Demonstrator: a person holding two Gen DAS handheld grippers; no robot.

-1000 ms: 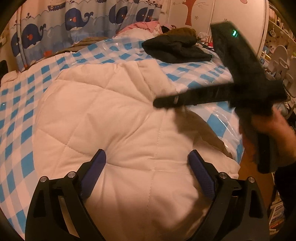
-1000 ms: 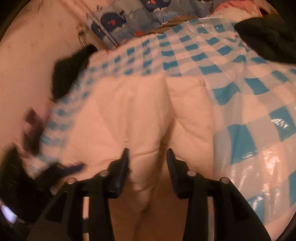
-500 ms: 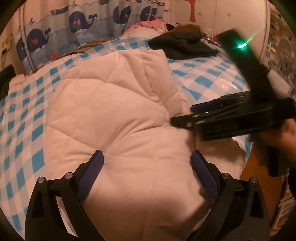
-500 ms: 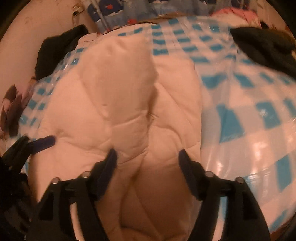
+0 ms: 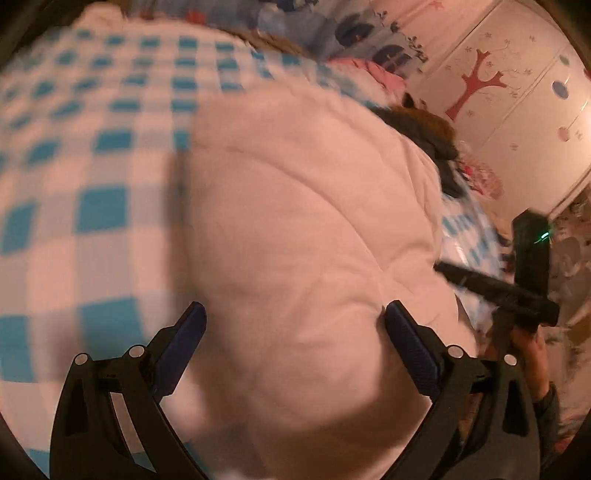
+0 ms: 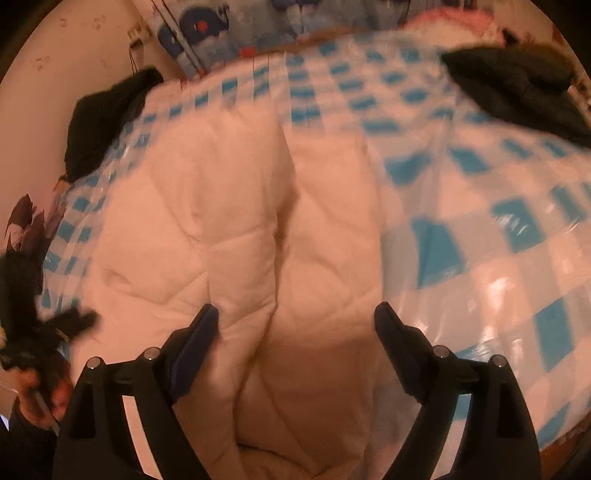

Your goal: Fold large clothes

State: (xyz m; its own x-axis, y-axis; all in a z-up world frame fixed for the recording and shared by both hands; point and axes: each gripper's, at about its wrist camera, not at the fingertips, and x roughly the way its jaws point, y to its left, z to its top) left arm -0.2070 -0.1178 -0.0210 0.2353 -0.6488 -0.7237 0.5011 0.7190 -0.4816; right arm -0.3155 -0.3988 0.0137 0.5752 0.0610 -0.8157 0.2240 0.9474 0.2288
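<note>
A large white quilted coat (image 5: 295, 229) lies folded on the checked bed, with a lengthwise fold down its middle (image 6: 280, 229). My left gripper (image 5: 295, 328) hovers over its near end, jaws wide and still opening, the padding below them and not pressed. My right gripper (image 6: 295, 328) stands over the fold, jaws opening, with the pads clear of the fabric. From the left wrist, the right gripper (image 5: 495, 288) shows at the coat's right edge, held by a hand (image 5: 532, 354). The left gripper (image 6: 48, 332) is a blur at the lower left of the right wrist view.
A blue-and-white checked cover (image 6: 498, 229) with a glossy plastic sheen spreads around the coat. A dark garment (image 6: 517, 85) lies at the far right, another dark item (image 6: 103, 114) at the far left edge. Whale-print curtain (image 6: 221, 29) and a tree-decal wall (image 5: 476, 85) stand behind.
The right gripper's jaws have spread from a narrow grip on the coat's fold to wide apart, letting it go. The left gripper has swung sideways and rolled, so the coat now sits right of centre.
</note>
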